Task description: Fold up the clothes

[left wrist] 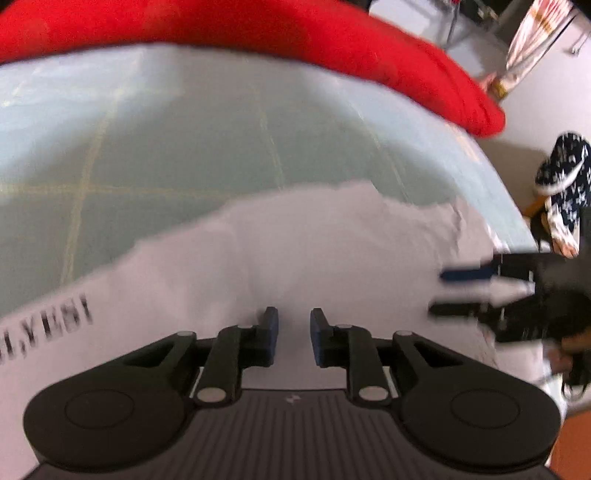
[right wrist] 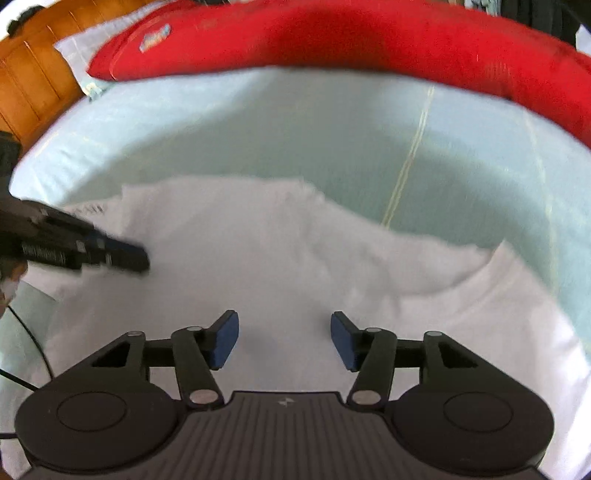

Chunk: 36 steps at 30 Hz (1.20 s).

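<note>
A white T-shirt (left wrist: 295, 243) (right wrist: 258, 251) lies crumpled on a pale green bedsheet (left wrist: 184, 129) (right wrist: 314, 129); blurred black lettering (left wrist: 48, 328) shows on its left part. My left gripper (left wrist: 293, 332) hovers just over the shirt with its jaws a little apart and only cloth visible through the gap, nothing pinched. From the right wrist view it appears at the left (right wrist: 127, 256), tip on the cloth. My right gripper (right wrist: 284, 339) stands wide open above the shirt, nothing between its blue pads; in the left wrist view it comes in from the right edge (left wrist: 458, 291).
A long red cushion (left wrist: 277, 33) (right wrist: 388, 40) lies along the far side of the bed. A wooden headboard (right wrist: 29, 81) rises at the upper left. Past the bed's right edge are pale floor (left wrist: 535, 110) and dark star-patterned fabric (left wrist: 565, 170).
</note>
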Each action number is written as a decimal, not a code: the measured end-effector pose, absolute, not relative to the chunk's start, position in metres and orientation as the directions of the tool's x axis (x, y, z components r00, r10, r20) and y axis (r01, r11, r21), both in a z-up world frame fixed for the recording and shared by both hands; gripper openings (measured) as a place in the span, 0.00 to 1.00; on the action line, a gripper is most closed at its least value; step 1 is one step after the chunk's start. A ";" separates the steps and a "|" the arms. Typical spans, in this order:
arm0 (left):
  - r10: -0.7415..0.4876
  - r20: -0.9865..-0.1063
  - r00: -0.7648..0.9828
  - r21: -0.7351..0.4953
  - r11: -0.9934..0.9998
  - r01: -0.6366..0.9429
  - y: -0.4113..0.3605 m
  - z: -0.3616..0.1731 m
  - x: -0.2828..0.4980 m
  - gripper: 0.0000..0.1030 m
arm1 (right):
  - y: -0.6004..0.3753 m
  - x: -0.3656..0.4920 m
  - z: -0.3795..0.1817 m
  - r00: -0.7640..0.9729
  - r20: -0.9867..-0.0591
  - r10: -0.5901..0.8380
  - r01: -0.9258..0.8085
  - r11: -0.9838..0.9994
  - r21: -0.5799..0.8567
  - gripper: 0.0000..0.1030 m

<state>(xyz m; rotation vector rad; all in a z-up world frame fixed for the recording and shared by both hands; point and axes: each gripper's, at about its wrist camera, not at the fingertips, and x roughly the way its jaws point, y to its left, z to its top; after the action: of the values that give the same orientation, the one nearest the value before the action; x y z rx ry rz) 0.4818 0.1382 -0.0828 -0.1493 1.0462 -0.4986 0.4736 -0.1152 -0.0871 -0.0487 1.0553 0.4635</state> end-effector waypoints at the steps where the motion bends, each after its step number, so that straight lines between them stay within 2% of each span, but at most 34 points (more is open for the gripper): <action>1: -0.448 -0.784 0.429 -0.335 0.888 0.315 0.142 -0.082 0.489 0.19 | -0.112 0.474 -0.090 0.415 -0.842 0.344 -0.388 0.904 0.178 0.68; 2: -0.423 -0.787 0.449 -0.316 0.902 0.295 0.146 -0.079 0.498 0.19 | -0.108 0.475 -0.090 0.419 -0.840 0.344 -0.390 0.904 0.176 0.77; 3: -0.393 -0.793 0.465 -0.296 0.916 0.271 0.151 -0.075 0.507 0.15 | -0.104 0.476 -0.090 0.421 -0.839 0.344 -0.393 0.903 0.173 0.82; 5: -0.377 -0.786 0.490 -0.286 0.924 0.253 0.164 -0.062 0.513 0.16 | -0.097 0.479 -0.091 0.423 -0.842 0.336 -0.401 0.902 0.159 0.83; 8: -0.367 -0.777 0.511 -0.279 0.929 0.243 0.183 -0.045 0.497 0.31 | -0.095 0.481 -0.091 0.422 -0.846 0.326 -0.395 0.906 0.153 0.83; 14: -0.297 -0.849 0.437 -0.224 0.951 0.211 0.198 -0.067 0.456 0.31 | -0.097 0.479 -0.091 0.427 -0.840 0.334 -0.372 0.912 0.174 0.86; 16: -0.199 -0.860 0.471 -0.121 0.974 0.190 0.203 -0.080 0.449 0.31 | -0.093 0.479 -0.094 0.428 -0.843 0.326 -0.386 0.909 0.156 0.88; 19: -0.077 -0.841 0.536 -0.047 0.996 0.070 0.228 -0.084 0.448 0.30 | -0.092 0.478 -0.094 0.426 -0.846 0.320 -0.406 0.904 0.137 0.89; 21: -0.019 -0.843 0.537 -0.035 0.999 -0.018 0.248 -0.082 0.450 0.27 | -0.093 0.478 -0.093 0.422 -0.848 0.321 -0.412 0.901 0.136 0.89; 23: -0.012 -0.845 0.534 -0.053 0.997 -0.062 0.256 -0.073 0.450 0.26 | -0.094 0.479 -0.093 0.416 -0.850 0.322 -0.411 0.901 0.140 0.89; 25: -0.029 -0.822 0.569 -0.070 0.996 -0.051 0.254 -0.059 0.440 0.29 | -0.094 0.480 -0.091 0.412 -0.853 0.319 -0.407 0.902 0.141 0.89; 27: -0.047 -0.805 0.592 -0.082 0.996 -0.032 0.252 -0.055 0.427 0.39 | -0.092 0.480 -0.090 0.411 -0.856 0.312 -0.403 0.905 0.137 0.89; 29: -0.031 -0.810 0.586 -0.062 0.998 -0.033 0.251 -0.059 0.416 0.39 | -0.090 0.479 -0.091 0.411 -0.859 0.306 -0.401 0.907 0.131 0.90; 32: 0.000 -0.833 0.553 -0.076 0.990 -0.115 0.268 -0.076 0.403 0.39 | -0.087 0.479 -0.093 0.415 -0.859 0.300 -0.400 0.908 0.123 0.93; 36: 0.125 -0.827 0.549 -0.024 0.966 -0.256 0.310 -0.077 0.383 0.38 | -0.086 0.478 -0.094 0.413 -0.860 0.302 -0.417 0.901 0.116 0.96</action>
<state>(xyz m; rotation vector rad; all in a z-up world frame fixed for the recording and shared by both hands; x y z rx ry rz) 0.3826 0.3099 -0.0772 -0.1483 0.9649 0.2263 0.4785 -0.0860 -0.0943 -0.1226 1.0530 0.4532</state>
